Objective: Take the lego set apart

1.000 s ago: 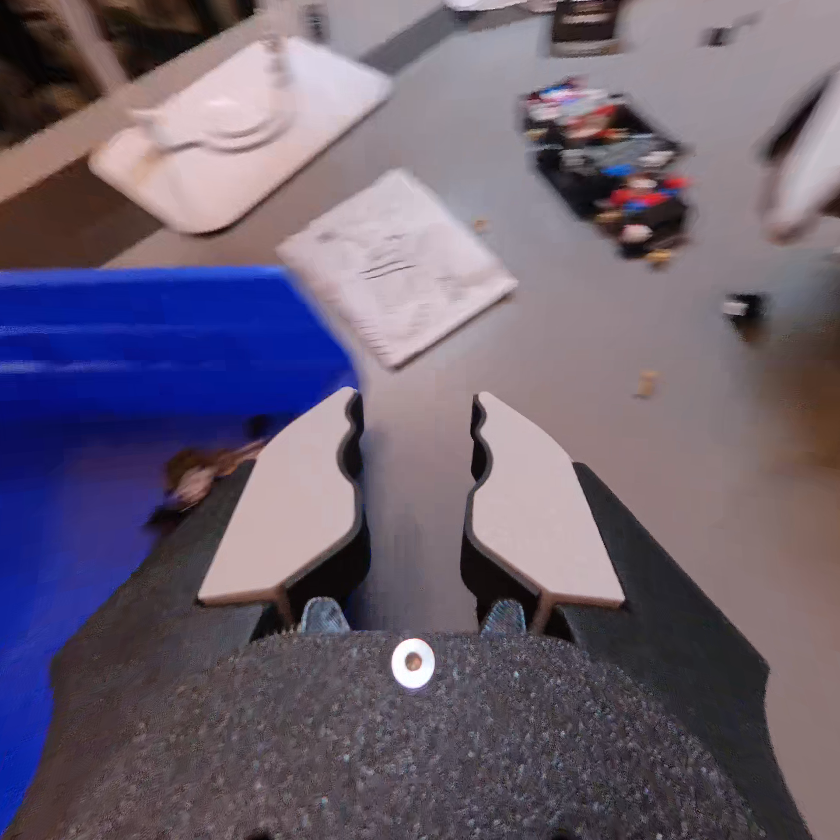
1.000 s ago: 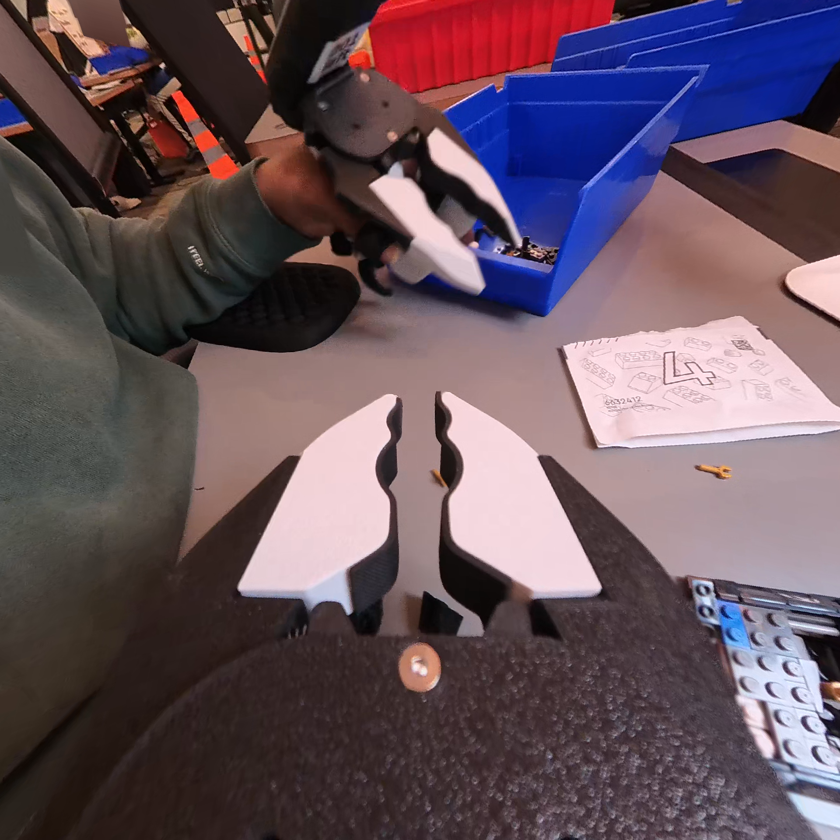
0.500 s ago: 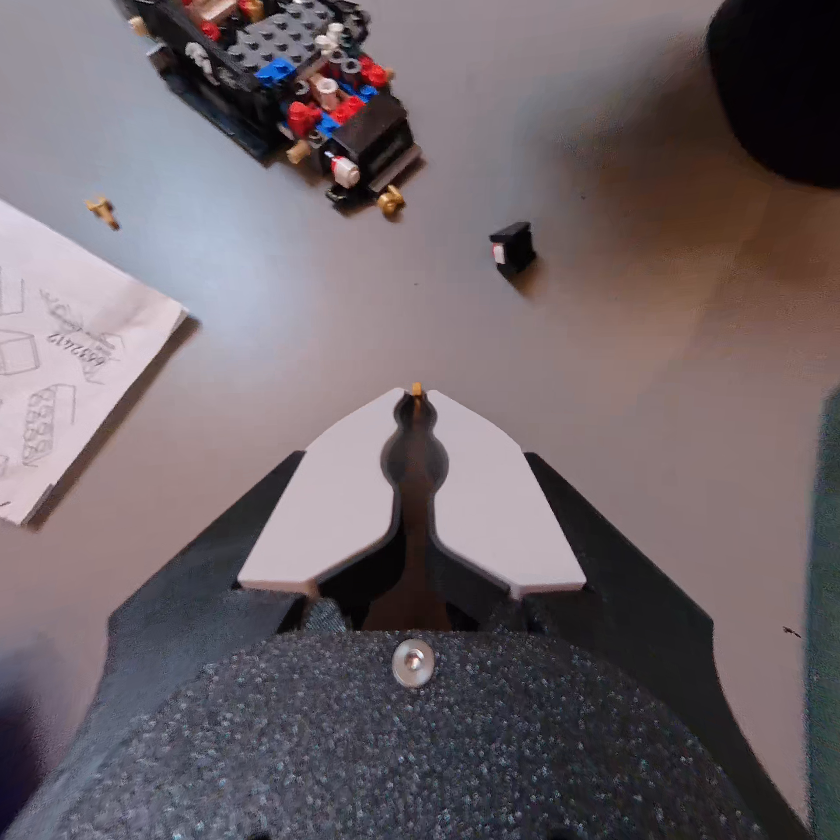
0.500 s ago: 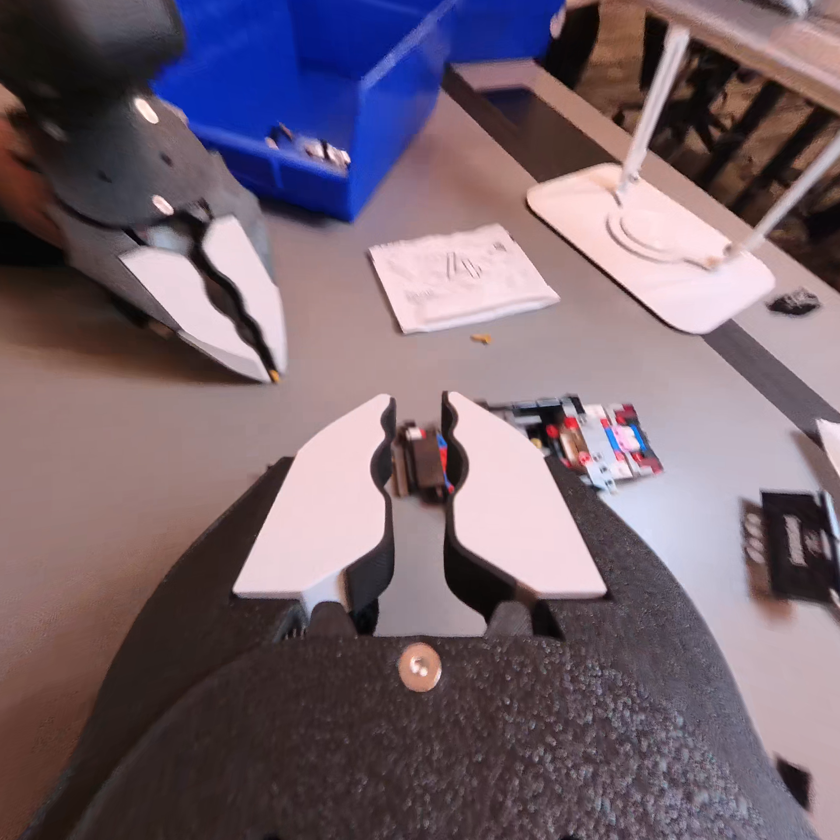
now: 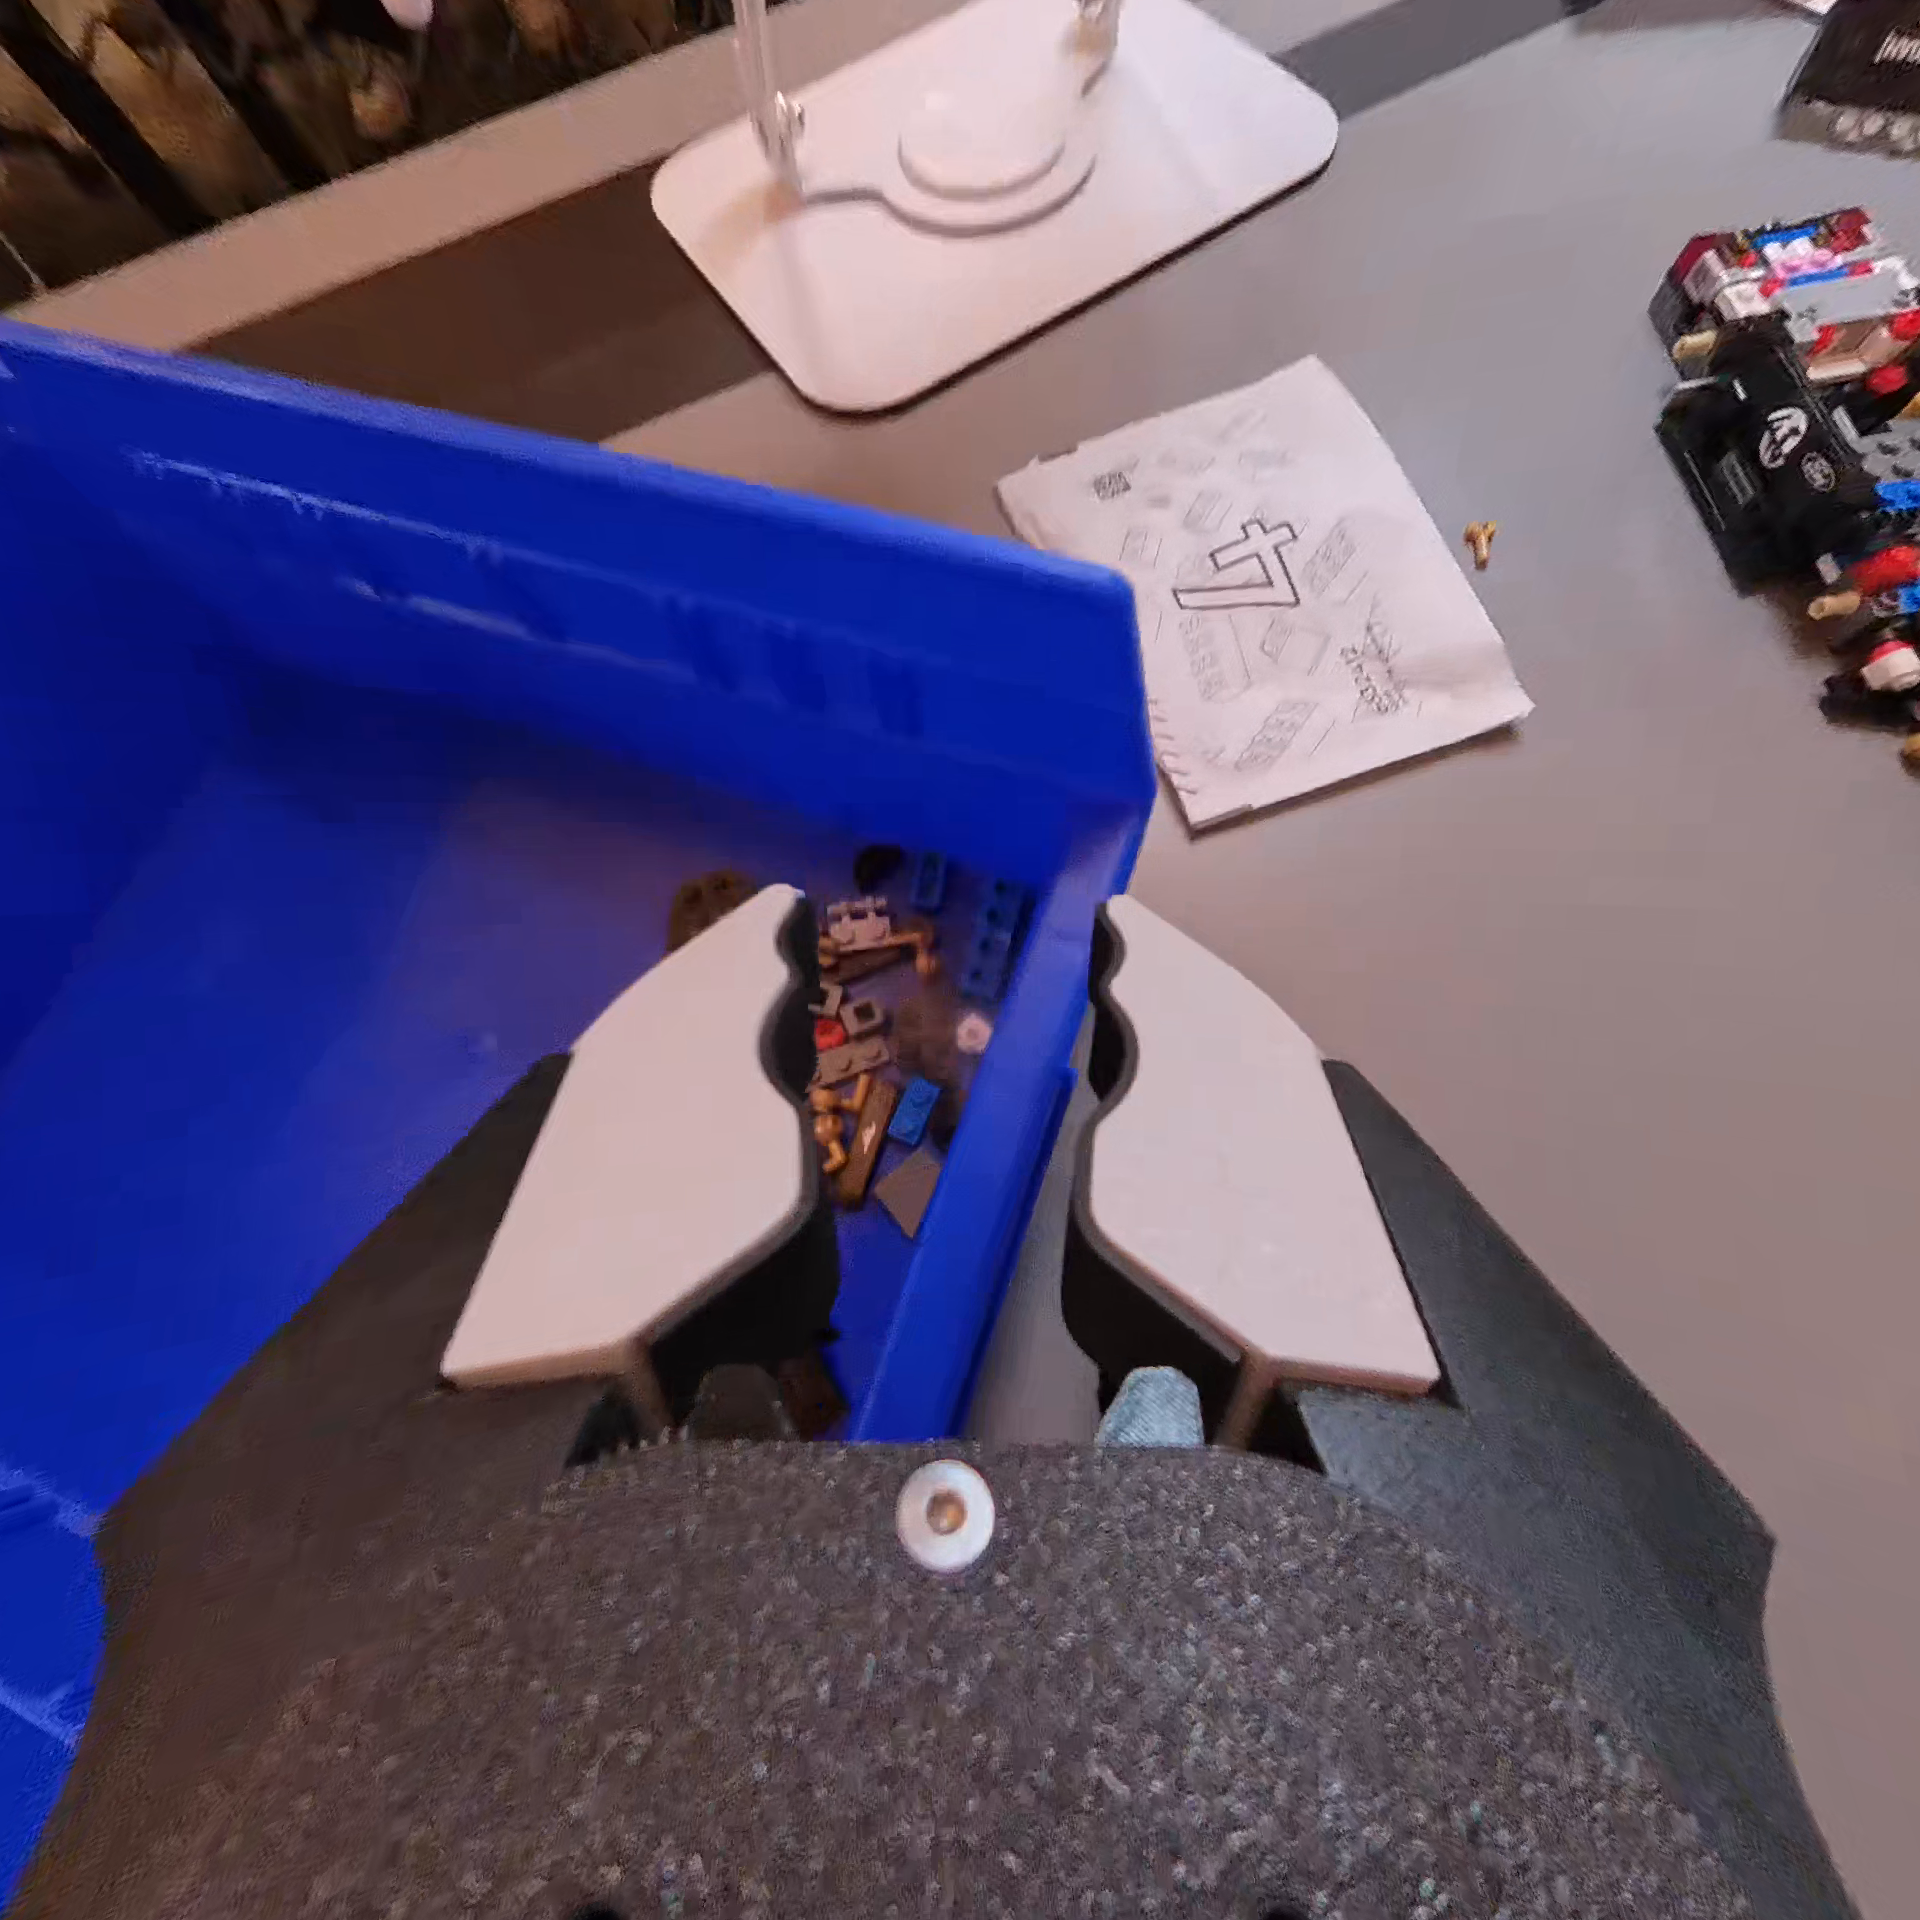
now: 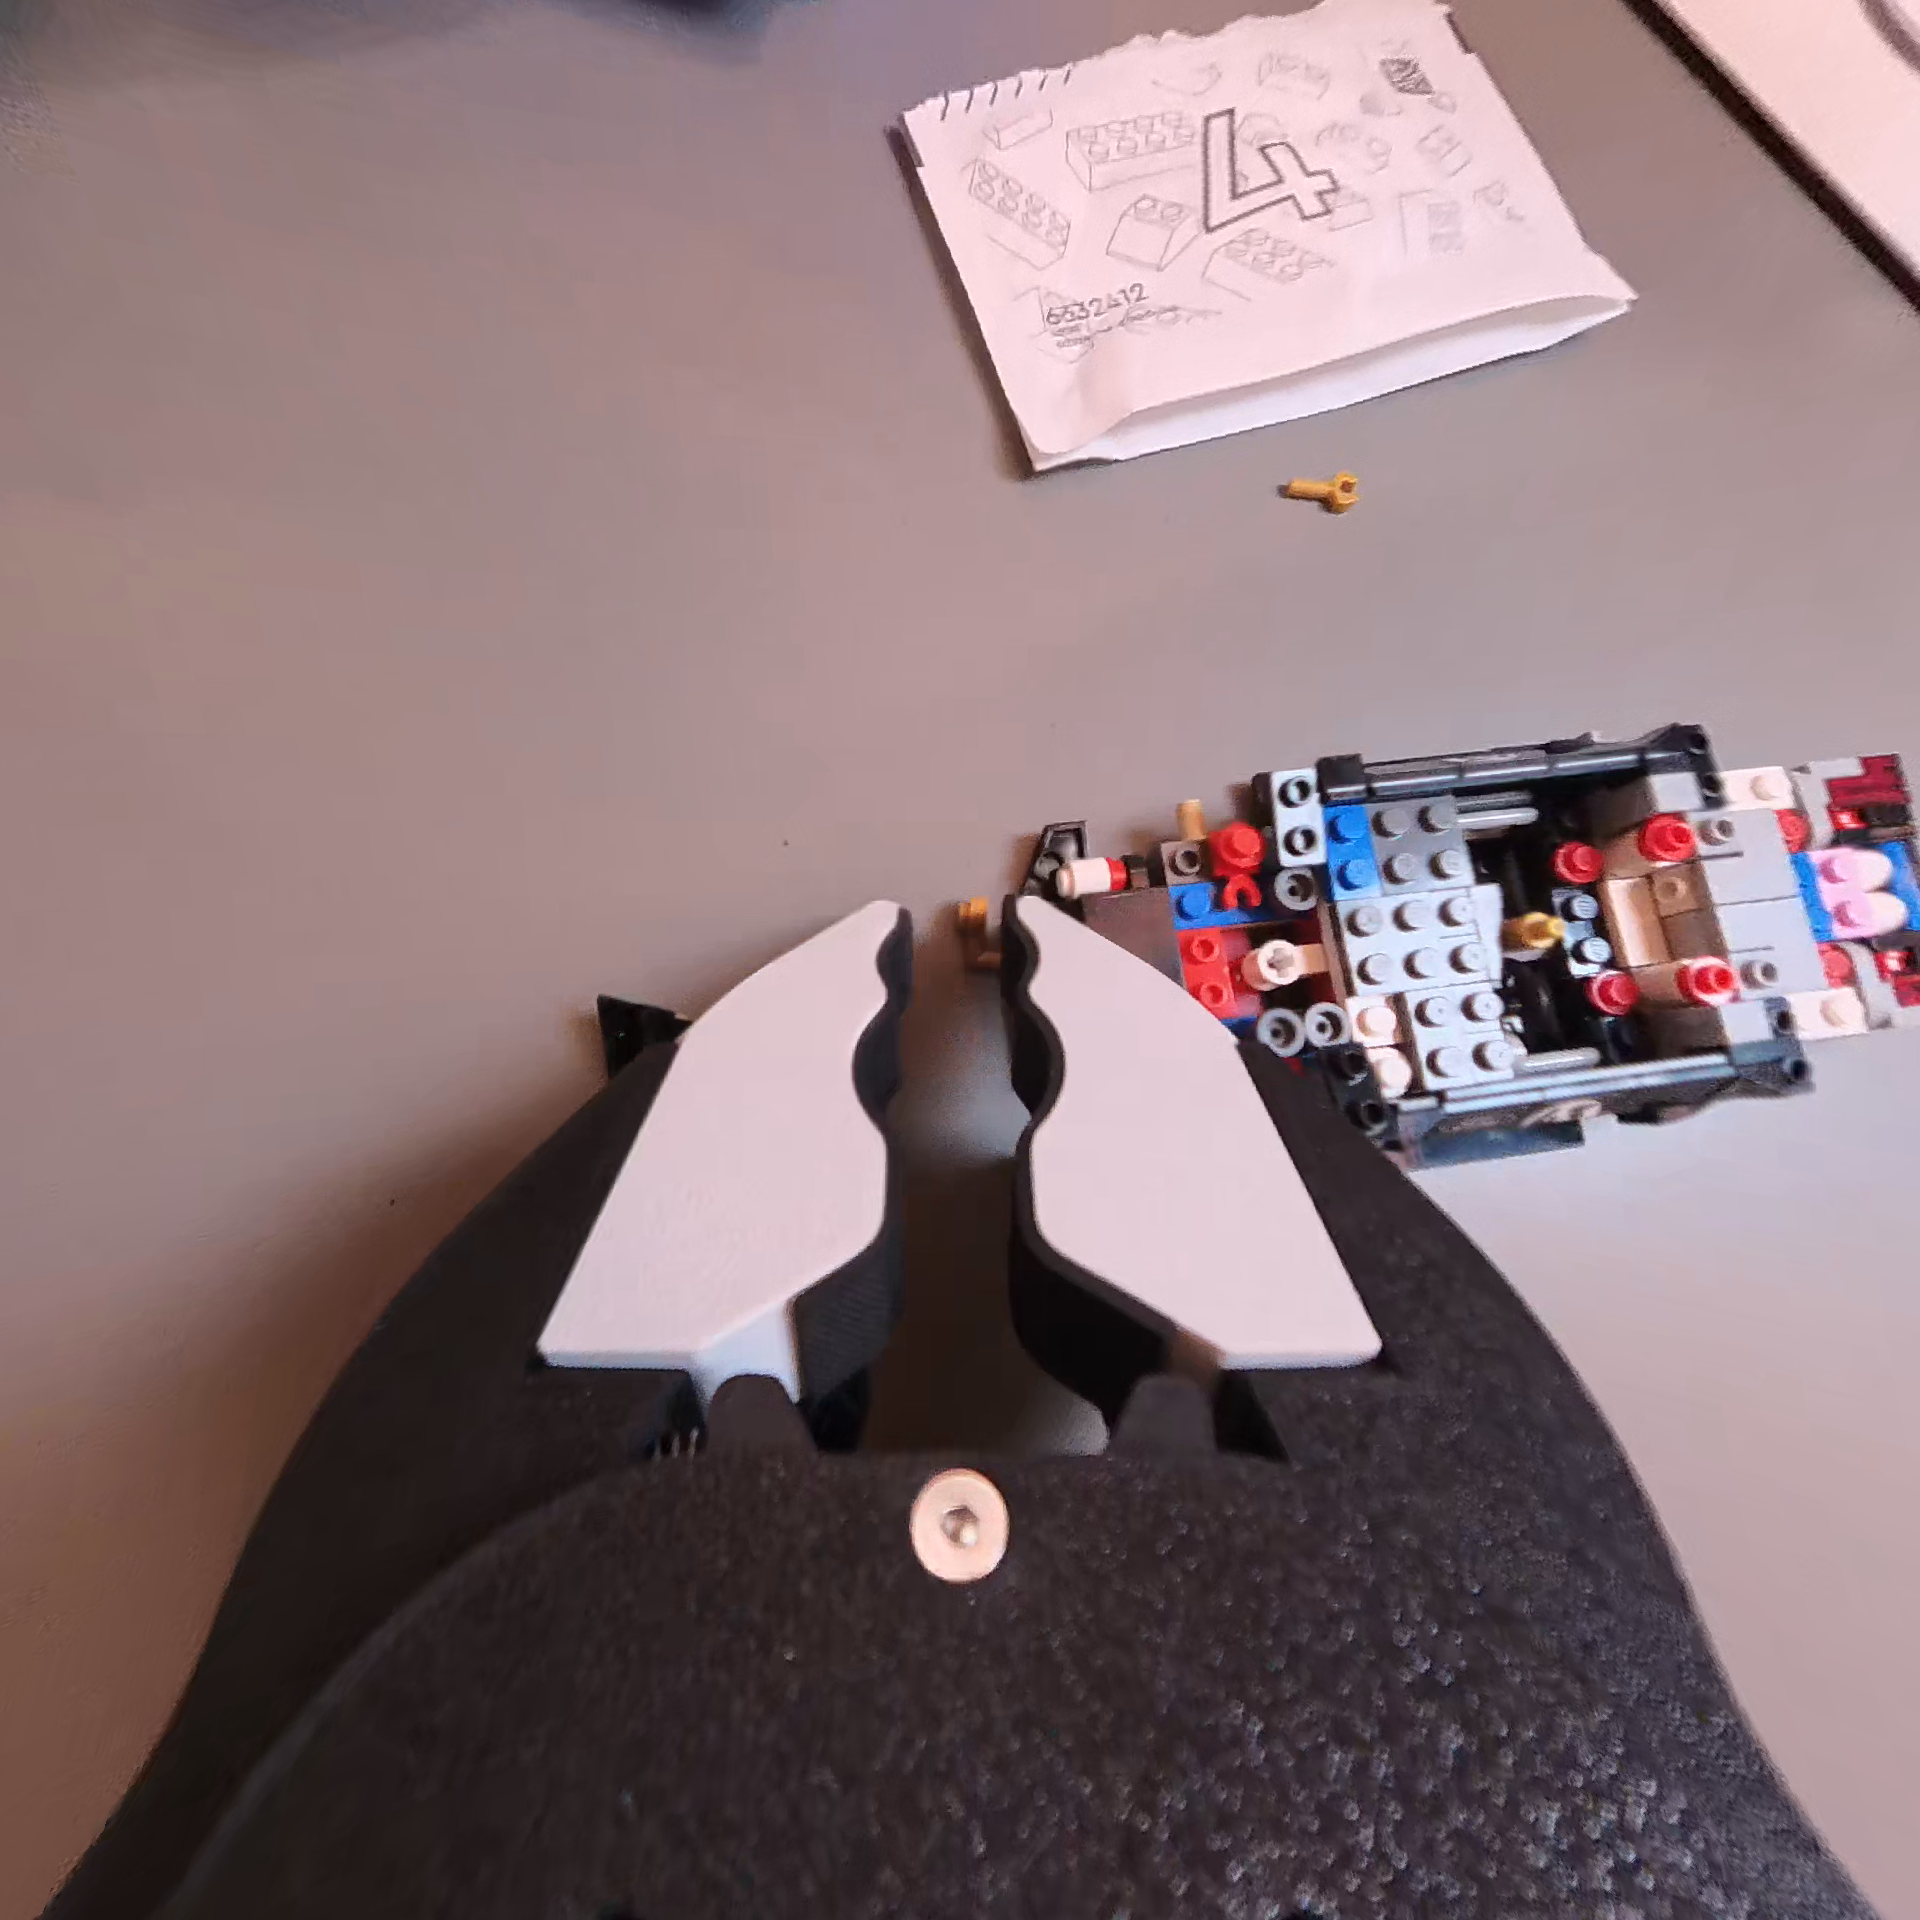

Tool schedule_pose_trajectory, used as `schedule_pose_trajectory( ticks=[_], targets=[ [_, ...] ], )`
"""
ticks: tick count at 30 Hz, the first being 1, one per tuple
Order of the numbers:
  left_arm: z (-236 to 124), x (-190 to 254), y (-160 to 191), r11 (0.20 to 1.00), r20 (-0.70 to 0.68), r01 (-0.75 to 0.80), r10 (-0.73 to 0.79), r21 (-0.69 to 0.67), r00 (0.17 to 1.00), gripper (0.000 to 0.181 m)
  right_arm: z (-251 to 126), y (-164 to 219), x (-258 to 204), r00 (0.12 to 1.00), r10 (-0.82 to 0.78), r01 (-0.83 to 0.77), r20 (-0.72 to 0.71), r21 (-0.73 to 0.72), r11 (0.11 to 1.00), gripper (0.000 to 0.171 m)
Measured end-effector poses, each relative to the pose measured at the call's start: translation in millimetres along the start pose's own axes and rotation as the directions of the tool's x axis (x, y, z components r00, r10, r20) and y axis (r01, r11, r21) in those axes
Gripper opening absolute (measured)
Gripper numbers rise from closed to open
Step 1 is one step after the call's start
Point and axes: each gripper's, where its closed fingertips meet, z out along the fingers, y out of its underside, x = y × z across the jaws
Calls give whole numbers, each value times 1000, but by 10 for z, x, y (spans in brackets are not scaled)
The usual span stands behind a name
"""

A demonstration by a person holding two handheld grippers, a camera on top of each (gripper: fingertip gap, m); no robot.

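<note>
The lego set (image 6: pixel 1507 956) lies partly stripped on the grey surface (image 6: pixel 520 520), just right of the right gripper (image 6: pixel 956 925). That gripper hangs low over the surface with its jaws parted and nothing between them; a small gold piece (image 6: pixel 974 932) sits just beyond the tips, close to the set's near end. A black piece (image 6: pixel 629 1029) peeks out at the gripper's left side, and another gold piece (image 6: pixel 1322 491) lies farther off, near a printed paper bag (image 6: pixel 1247 239).

The left gripper (image 5: pixel 945 914) is spread wide and empty, straddling the side wall of a blue bin (image 5: pixel 520 582). Loose pieces (image 5: pixel 883 1049) are heaped in the bin's corner beneath it. Past the bin lie the paper bag and a white stand base (image 5: pixel 997 197), with the set at the far right.

The risk, as I judge it: the gold piece is tiny and may skid or flick away if the tips close unevenly. Pulling at the set one-handed could drag the whole model, since nothing braces it. The left gripper could also knock the bin wall as it lifts away.
</note>
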Motion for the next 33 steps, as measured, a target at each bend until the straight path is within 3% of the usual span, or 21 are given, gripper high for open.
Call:
schedule_pose_trajectory(
  ticks=[5,8,11,13,15,17,20,24,30,33],
  targets=[
    [7,119,45,999,-44,-32,32,-7,999,61,24,17,39,999,-23,21,-44,-47,999,6],
    [-42,405,-74,992,-146,-88,100,85,984,47,36,-17,7,996,-67,64,-54,-45,997,5],
    [-160,1019,-189,973,-397,-78,160,215,904,35,-87,-394,-191,997,-70,64,27,201,978,4],
    [-259,1367,-249,943,-471,-106,254,317,845,35,-265,-711,-365,985,9,-74,170,382,921,4],
    [-342,1630,-286,887,-449,-195,390,419,804,35,-439,-948,-514,924,100,-282,369,481,830,4],
    [-439,1829,-349,820,-400,-257,492,512,774,32,-539,-1078,-600,837,161,-450,523,491,746,4],
    [-554,1990,-441,749,-333,-293,560,594,758,25,-598,-1165,-688,741,185,-570,646,458,683,4],
    [-581,2026,-445,726,-306,-311,581,614,754,13,-633,-1204,-763,690,177,-609,702,430,666,4],
    [-564,2012,-430,700,-250,-365,611,613,751,12,-626,-1186,-746,668,191,-626,719,404,667,5],
    [-504,1745,-498,709,-167,-394,581,585,797,12,-694,-1180,-585,692,201,-630,693,444,637,15]
  ],
)
